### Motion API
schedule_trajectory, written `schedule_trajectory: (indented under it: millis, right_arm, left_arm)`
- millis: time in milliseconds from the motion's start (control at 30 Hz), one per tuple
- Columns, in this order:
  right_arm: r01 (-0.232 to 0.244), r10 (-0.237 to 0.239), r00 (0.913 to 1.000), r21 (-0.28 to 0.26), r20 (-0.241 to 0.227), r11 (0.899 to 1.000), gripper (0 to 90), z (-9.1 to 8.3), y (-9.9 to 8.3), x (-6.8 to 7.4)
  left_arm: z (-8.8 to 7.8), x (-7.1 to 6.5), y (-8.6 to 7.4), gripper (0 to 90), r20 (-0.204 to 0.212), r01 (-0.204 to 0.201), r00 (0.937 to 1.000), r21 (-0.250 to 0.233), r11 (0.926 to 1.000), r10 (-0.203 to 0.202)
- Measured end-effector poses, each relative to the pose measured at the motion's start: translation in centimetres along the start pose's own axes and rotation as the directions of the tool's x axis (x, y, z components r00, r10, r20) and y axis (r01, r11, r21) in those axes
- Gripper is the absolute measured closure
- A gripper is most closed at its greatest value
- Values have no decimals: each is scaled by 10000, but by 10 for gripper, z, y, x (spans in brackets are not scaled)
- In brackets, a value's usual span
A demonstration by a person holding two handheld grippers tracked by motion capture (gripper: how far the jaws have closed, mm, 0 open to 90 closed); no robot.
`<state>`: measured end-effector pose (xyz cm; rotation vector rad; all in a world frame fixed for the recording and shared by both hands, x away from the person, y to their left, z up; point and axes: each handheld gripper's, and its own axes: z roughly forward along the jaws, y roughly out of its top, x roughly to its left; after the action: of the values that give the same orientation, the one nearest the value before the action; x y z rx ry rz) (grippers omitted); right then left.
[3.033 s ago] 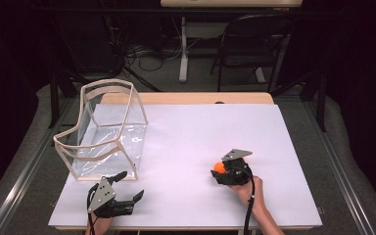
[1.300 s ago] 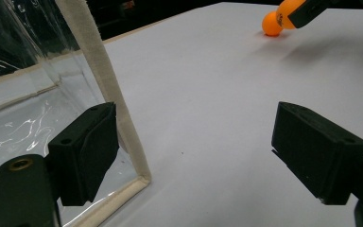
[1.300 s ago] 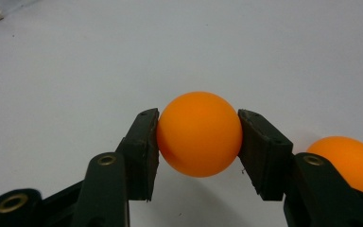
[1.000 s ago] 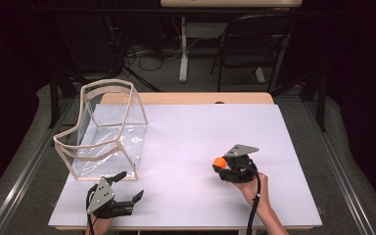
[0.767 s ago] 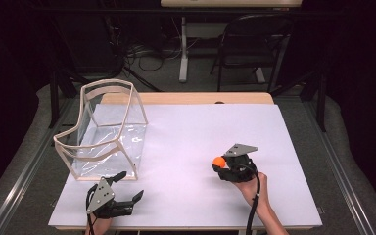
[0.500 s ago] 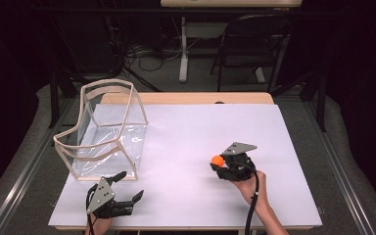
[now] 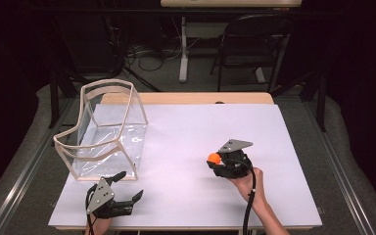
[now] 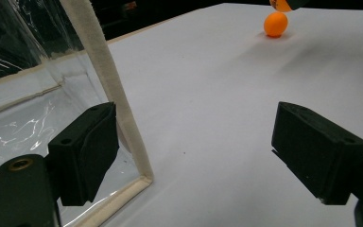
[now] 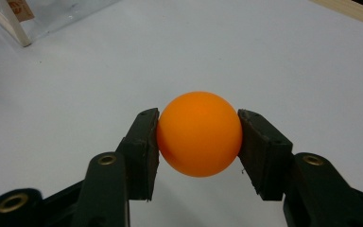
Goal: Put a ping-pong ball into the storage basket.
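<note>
Over on the right side of the white desk, the right gripper has an orange ball pinched between its two black jaws, one pad pressed against each side of it. The ball sits near the middle of the desk, toward the front. At the front left corner, the left gripper has its jaws spread wide with nothing between them, just beside the near corner of a clear plastic box with a pale frame. One of its jaws sits close against the box's upright edge strip. A dark folding chair stands beyond the desk.
</note>
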<state>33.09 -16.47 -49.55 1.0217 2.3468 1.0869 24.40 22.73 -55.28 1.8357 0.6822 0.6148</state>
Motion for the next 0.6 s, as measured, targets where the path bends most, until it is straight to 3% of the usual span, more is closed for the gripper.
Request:
schedule_trajectory:
  millis: [600]
  right_arm:
    - [157, -156, 9997, 61, -201, 9999, 509, 13, 14, 4]
  left_arm:
    - [0, 1, 0, 157, -7, -19, 10000, 19, 10000, 19]
